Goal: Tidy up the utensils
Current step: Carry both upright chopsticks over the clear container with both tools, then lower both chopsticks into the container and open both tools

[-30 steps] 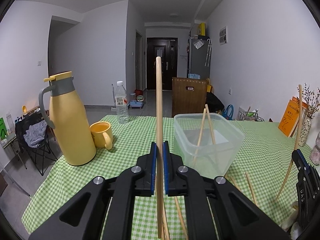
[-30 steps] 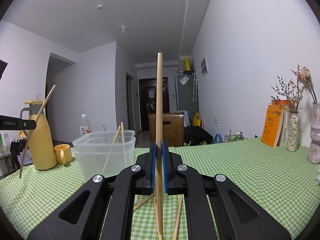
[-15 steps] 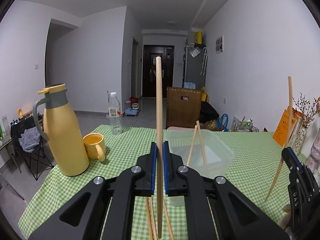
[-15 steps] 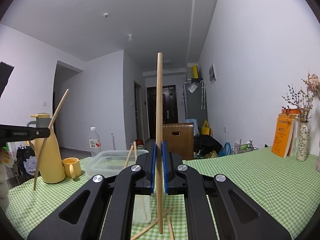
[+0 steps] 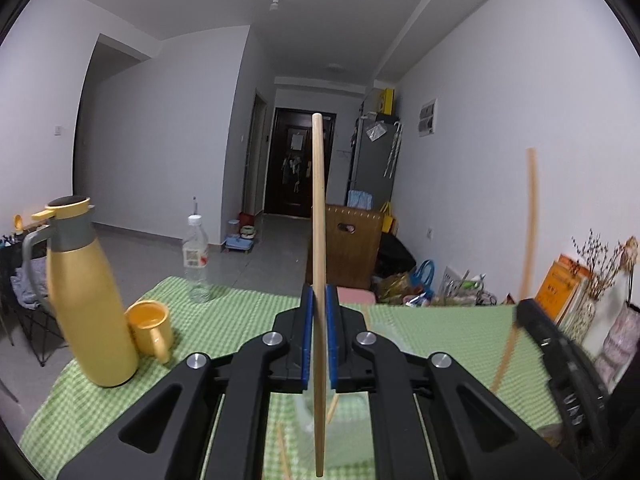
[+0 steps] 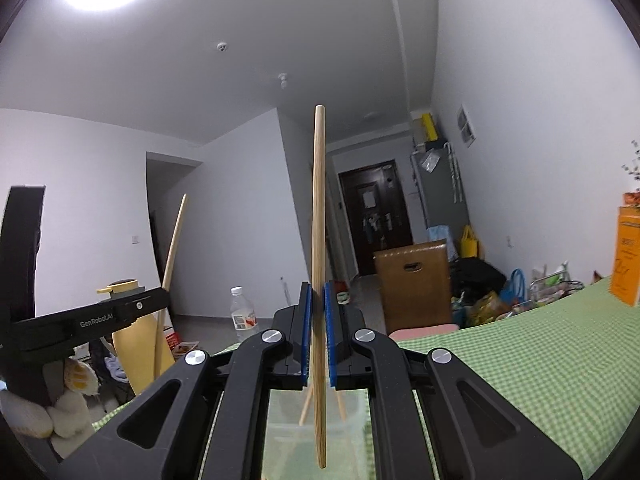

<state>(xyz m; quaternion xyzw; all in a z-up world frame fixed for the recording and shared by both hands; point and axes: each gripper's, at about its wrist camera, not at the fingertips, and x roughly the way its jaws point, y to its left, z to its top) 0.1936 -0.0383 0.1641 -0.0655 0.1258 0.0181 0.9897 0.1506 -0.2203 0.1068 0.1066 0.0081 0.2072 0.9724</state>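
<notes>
My left gripper (image 5: 319, 332) is shut on a wooden chopstick (image 5: 318, 240), held upright. My right gripper (image 6: 319, 332) is shut on another wooden chopstick (image 6: 319, 240), also upright. Both are raised above the clear plastic container (image 6: 280, 432), which shows below the jaws in the left wrist view (image 5: 344, 412) too and holds two chopsticks (image 6: 306, 404). The right gripper (image 5: 560, 364) with its chopstick (image 5: 530, 216) is blurred at the right of the left wrist view. The left gripper (image 6: 92, 320) with its chopstick (image 6: 172, 264) shows at the left of the right wrist view.
A yellow thermos jug (image 5: 86, 304), a yellow mug (image 5: 150, 330) and a water bottle (image 5: 195, 256) stand on the green checked tablecloth (image 5: 224, 320) at the left. Orange books (image 5: 560, 288) and vases stand at the right. A loose chopstick (image 5: 282, 456) lies by the container.
Both grippers have risen with their chopsticks and moved over the container, which now sits under the jaws. The views tilted upward toward the ceiling.
</notes>
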